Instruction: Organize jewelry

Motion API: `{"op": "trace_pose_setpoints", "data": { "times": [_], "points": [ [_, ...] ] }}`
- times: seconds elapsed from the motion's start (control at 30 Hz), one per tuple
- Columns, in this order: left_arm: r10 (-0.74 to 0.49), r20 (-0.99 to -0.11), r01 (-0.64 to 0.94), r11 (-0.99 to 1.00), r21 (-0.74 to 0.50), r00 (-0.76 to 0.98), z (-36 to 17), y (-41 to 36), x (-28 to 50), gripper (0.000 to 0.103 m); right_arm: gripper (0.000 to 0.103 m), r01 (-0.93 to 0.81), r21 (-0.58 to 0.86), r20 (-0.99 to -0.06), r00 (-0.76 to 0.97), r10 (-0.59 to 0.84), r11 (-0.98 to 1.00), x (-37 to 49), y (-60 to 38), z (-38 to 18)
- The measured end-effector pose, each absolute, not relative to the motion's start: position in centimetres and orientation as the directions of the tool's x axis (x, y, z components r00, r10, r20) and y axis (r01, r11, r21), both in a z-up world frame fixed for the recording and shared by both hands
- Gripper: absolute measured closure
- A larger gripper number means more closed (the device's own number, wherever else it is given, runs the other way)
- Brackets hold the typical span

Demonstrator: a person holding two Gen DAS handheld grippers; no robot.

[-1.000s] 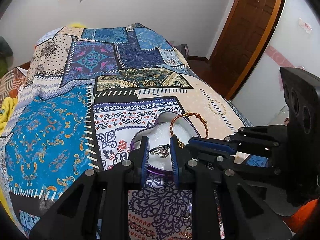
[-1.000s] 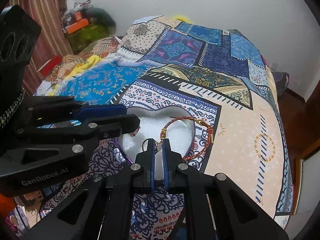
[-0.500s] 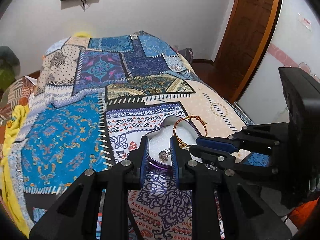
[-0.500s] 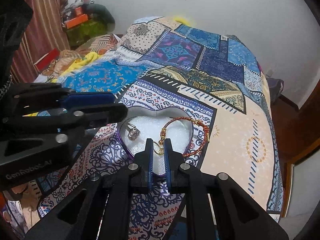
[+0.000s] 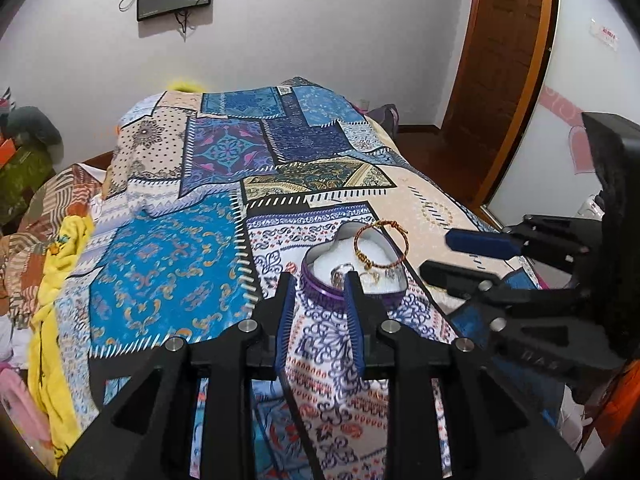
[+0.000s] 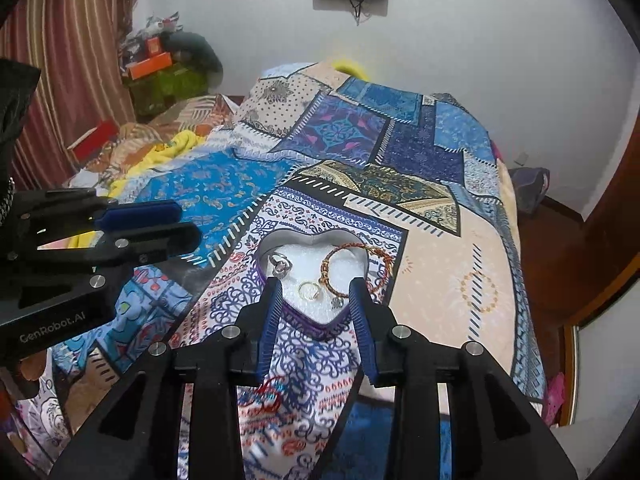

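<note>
Jewelry all parked in heart-shaped box (image 6: 316,322) mid-frame on bedspread (image 6: 440,280): silver ring (image 6: 281,266), gold ring (image 6: 309,290), bracelet (image 6: 352,268) half over rim. Left gripper (image 5: 319,286) and right gripper (image 6: 316,294) both spread wide, empty, hovering low-center, probably done dropping stuff.

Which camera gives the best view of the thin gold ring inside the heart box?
The right wrist view. There the gold ring lies in plain sight on the white lining of the heart box, between the open claw's fingers. In the left wrist view a finger hides most of that area, so it is hard to make out.
</note>
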State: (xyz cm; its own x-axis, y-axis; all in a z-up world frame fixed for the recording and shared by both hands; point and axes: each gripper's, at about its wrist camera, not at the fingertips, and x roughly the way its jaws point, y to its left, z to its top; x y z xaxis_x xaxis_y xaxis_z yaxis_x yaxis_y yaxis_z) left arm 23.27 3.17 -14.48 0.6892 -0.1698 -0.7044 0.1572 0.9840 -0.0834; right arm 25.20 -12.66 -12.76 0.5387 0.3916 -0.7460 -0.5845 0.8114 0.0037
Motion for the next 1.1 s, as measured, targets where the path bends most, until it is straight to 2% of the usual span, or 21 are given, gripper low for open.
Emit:
{"op": "trace_pose_setpoints", "data": {
  "times": [0.1, 0.3, 0.77, 0.9, 1.1],
  "points": [
    [-0.161, -0.705, 0.152, 0.985, -0.076, 0.691, -14.2, 3.1, 22.3, 0.069, 0.072, -0.575, 0.008, -0.739, 0.547, 0.392, 0.818, 24.4, -13.1, -12.3],
    [-0.164, -0.727, 0.154, 0.985, -0.081, 0.666, -14.9, 2.7, 20.3, 0.063, 0.071, -0.553, 0.033, -0.742, 0.545, 0.391, 0.833, 23.6, -14.2, -12.2],
    [-0.205, -0.821, 0.185, 0.975, -0.123, 0.533, -20.7, 1.1, 18.8, 0.063, 0.071, -0.533, 0.079, -0.810, 0.459, 0.366, 0.842, 21.7, -15.6, -16.3],
    [-0.197, -0.832, 0.188, 0.976, -0.113, 0.519, -22.1, 0.5, 19.0, 0.063, 0.071, -0.528, 0.107, -0.829, 0.420, 0.369, 0.842, 21.7, -15.9, -17.7],
    [-0.249, -0.831, 0.222, 0.963, -0.156, 0.497, -22.7, -0.4, 19.0, 0.063, 0.071, -0.532, 0.121, -0.838, 0.398, 0.373, 0.838, 21.6, -16.0, -18.7]
  ]
}}
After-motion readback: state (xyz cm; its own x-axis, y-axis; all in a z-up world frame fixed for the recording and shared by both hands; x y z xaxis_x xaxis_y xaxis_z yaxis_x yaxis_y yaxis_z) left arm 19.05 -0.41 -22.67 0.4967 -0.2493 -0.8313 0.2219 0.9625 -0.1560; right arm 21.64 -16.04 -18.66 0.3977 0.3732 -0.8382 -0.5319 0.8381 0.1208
